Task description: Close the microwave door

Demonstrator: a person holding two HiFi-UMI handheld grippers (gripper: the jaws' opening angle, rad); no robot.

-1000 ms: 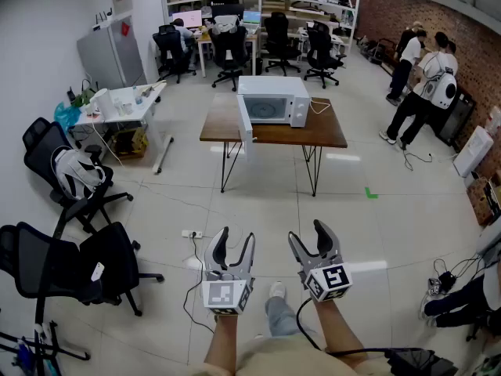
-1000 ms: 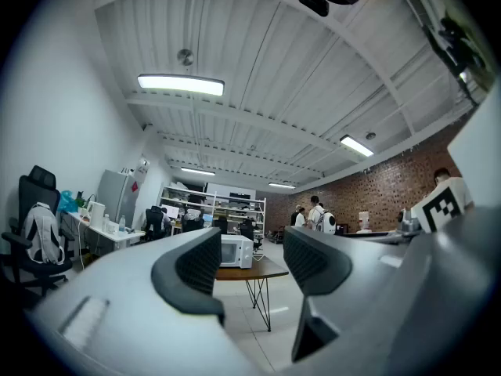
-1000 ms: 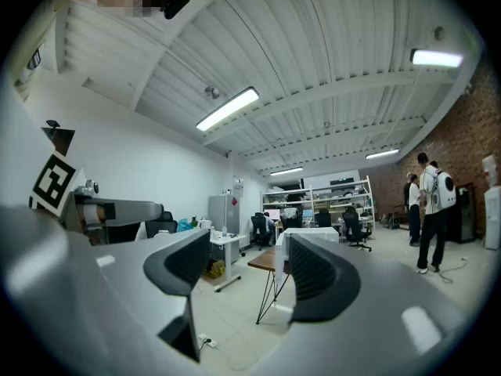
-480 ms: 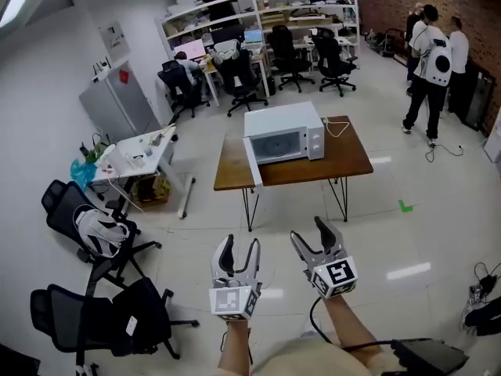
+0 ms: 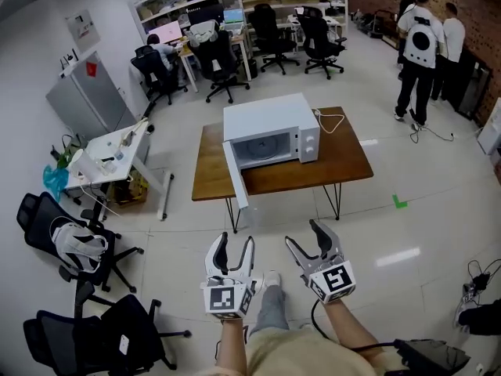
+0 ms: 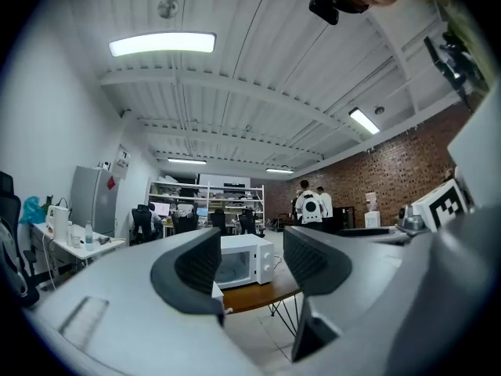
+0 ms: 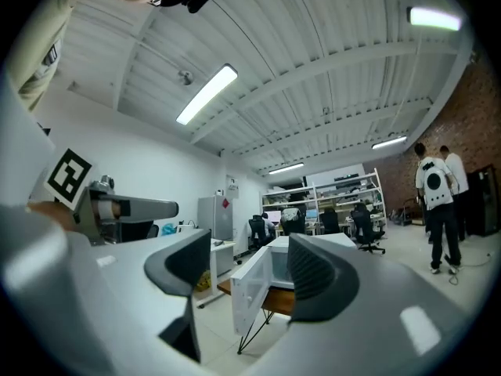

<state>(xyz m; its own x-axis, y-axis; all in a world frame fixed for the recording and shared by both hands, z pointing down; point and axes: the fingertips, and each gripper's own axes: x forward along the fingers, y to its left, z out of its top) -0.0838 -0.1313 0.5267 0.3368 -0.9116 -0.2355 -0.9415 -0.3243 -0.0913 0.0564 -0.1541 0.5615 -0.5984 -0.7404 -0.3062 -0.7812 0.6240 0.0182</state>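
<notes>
A white microwave (image 5: 270,135) stands on a brown wooden table (image 5: 337,163) in the head view. Its door (image 5: 236,176) hangs swung out toward me at its left side. Both grippers are held up in the air well short of the table. My left gripper (image 5: 232,246) is open with nothing between its fingers. My right gripper (image 5: 307,236) is also open and holds nothing. The microwave (image 6: 243,260) shows between the jaws in the left gripper view. In the right gripper view the open door (image 7: 252,289) faces me.
Black office chairs (image 5: 66,245) stand at the left. A small white table (image 5: 106,159) with clutter is left of the brown table. Two people (image 5: 423,37) stand at the far right. Desks and more chairs fill the back of the room. A cable trails from my right gripper.
Both grippers and the camera have travelled forward across the floor. The microwave and table appear larger and nearer than before. The jaws look the same.
</notes>
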